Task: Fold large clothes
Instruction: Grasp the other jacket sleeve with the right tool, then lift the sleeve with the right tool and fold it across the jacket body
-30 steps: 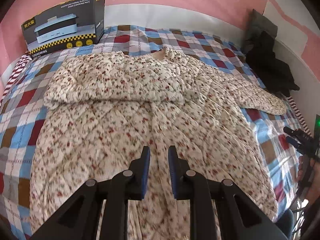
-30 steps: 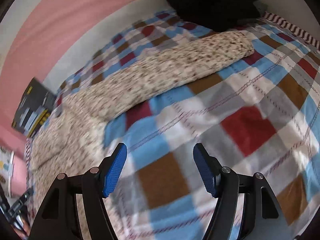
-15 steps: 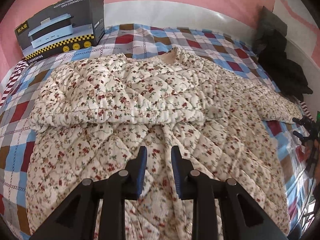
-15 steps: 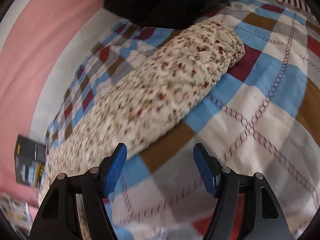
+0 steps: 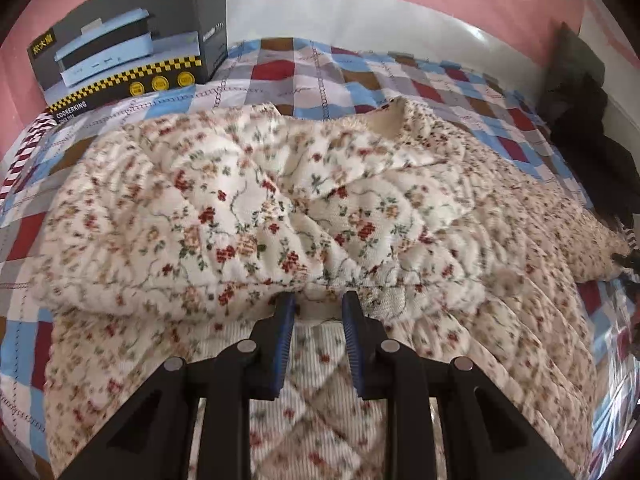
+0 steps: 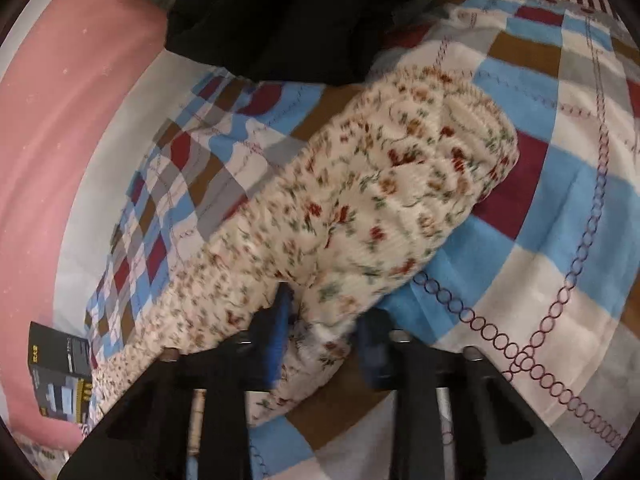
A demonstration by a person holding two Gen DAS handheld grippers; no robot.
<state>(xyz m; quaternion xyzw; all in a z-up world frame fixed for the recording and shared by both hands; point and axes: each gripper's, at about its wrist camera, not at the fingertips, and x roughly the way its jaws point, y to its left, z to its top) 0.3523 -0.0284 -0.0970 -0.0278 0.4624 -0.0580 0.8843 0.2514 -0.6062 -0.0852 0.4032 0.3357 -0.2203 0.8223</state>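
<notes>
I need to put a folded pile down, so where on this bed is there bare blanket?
Bare checked blanket lies between the jacket collar and the wall, right of the box. More lies beside the sleeve. The middle and the dark clothes corner are crowded.

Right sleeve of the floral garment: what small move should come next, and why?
Probably carry the right sleeve across onto the garment body. The right gripper is closing with sleeve fabric between its jaws, and the left sleeve already lies folded over.
</notes>
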